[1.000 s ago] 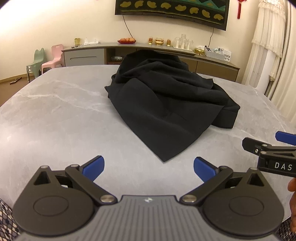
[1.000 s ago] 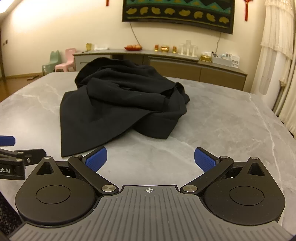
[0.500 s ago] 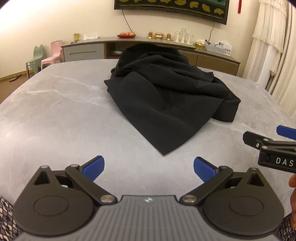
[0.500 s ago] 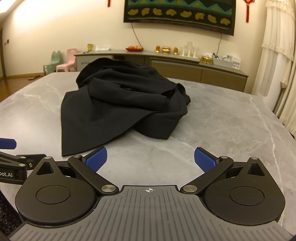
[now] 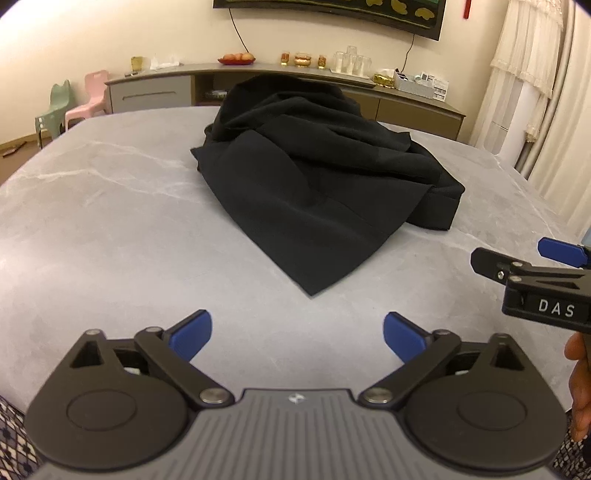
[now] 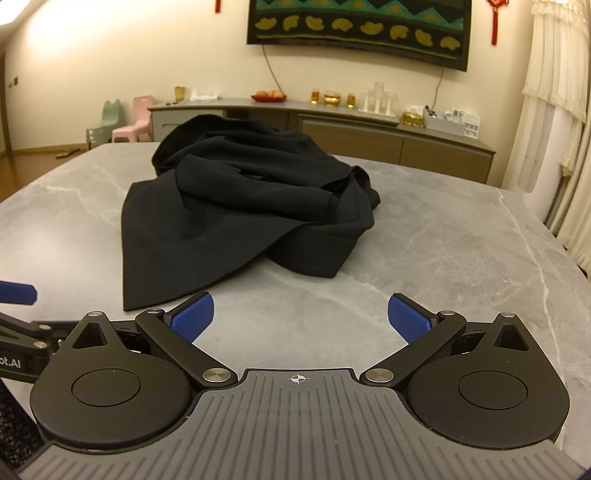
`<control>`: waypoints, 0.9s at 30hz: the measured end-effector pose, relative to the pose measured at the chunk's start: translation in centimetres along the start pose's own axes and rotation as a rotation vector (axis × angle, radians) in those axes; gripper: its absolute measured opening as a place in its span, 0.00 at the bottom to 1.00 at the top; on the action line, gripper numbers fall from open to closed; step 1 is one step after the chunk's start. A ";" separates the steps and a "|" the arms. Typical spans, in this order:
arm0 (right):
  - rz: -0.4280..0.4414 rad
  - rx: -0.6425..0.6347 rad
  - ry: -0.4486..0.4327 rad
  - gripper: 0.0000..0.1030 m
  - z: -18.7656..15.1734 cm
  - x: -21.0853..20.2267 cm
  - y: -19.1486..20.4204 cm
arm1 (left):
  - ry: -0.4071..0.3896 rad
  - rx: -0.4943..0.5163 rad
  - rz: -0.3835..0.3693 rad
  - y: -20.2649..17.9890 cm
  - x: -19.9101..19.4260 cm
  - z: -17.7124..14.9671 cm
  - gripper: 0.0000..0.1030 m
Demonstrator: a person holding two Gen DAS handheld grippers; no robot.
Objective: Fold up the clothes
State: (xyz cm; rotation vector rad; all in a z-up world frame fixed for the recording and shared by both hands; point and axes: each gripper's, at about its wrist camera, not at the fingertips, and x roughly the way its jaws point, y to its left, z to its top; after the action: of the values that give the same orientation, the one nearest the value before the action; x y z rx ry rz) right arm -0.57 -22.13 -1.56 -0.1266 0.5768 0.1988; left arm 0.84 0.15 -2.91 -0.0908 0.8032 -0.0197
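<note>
Grey marble-veined tabletop (image 5: 96, 206) carried a crumpled black cloth garment (image 5: 317, 192) near its middle.
Both blue-padded black grippers, left gripper (image 5: 297, 332) and right gripper (image 6: 300, 317), hovered low, level and side by side short of its pointed corner, jaws spread wide, holding nothing.

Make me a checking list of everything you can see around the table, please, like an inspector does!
Surface: grey marble-look table, bare around the cloth.
Job's things: one black garment, crumpled in a heap, not yet folded; a flat pointed corner lies nearest the grippers.
Clutter: nothing seen on the table besides the garment.
Grippers: left gripper and right gripper both have their jaws wide open, hold nothing and are short of the cloth.
Cables: one dark cord hangs down the wall from the wall hanging.
Surroundings: sideboard with glasses and a fruit plate, green chair, pink chair, white curtain.
</note>
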 end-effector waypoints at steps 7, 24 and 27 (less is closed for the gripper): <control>-0.001 -0.004 0.038 0.57 0.1 0.0 -0.4 | -0.021 0.021 -0.035 -0.8 -0.8 0.4 0.12; 0.011 0.120 -0.047 0.98 2.1 2.2 -1.6 | -0.220 0.045 -0.044 2.7 6.0 12.4 1.00; 0.023 0.150 -0.032 0.98 3.4 5.2 -2.0 | -0.254 0.048 -0.021 3.9 8.8 15.3 1.00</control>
State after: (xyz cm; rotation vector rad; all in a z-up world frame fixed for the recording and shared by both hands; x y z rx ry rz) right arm 5.91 -22.74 -1.42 0.0288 0.5592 0.1793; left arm 17.90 4.66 1.01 -0.0555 0.5476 -0.0465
